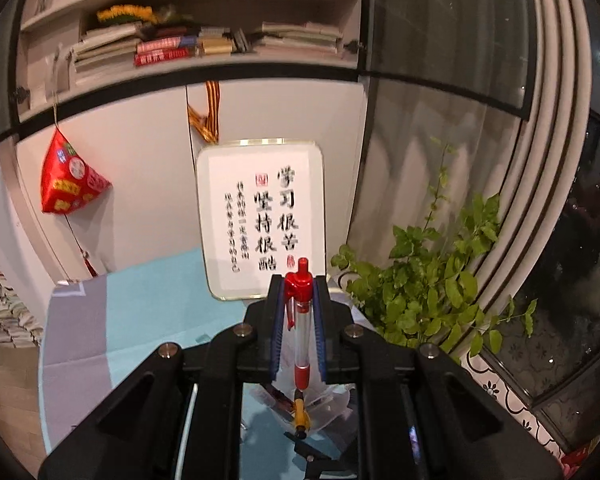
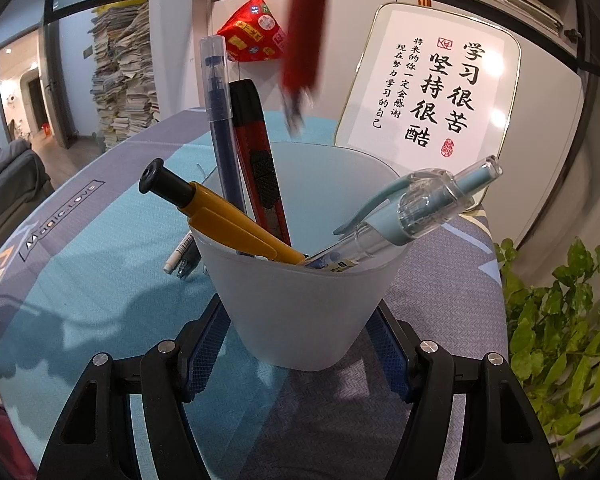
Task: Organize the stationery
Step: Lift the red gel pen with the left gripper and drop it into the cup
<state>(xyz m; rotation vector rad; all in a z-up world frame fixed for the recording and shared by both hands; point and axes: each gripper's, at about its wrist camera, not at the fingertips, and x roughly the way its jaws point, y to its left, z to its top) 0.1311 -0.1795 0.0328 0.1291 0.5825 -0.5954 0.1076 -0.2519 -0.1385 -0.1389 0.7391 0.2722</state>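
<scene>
My left gripper point(image 1: 299, 294) is shut on a red pen point(image 1: 300, 320) with a clear barrel; its red clicker points away from the camera and its tip points down. Beneath it, through the gap in the gripper, a yellow pen point(image 1: 302, 412) shows in the cup. In the right wrist view my right gripper point(image 2: 300, 344) is shut on a frosted white cup point(image 2: 304, 312) on the table. The cup holds a yellow pen point(image 2: 228, 220), a capped blue pen point(image 2: 220, 120), a red utility knife point(image 2: 260, 160) and a pale blue clear pen point(image 2: 412, 208). The red pen point(image 2: 304, 40) hangs blurred above the cup.
A white pen point(image 2: 178, 256) and another lie on the blue-grey tablecloth point(image 2: 80, 260) behind the cup. A framed calligraphy sign point(image 2: 428, 88) leans on the wall at the back. A leafy plant point(image 2: 560, 320) stands right, a red hanging ornament point(image 2: 252, 36) and stacked books point(image 2: 124, 80) left.
</scene>
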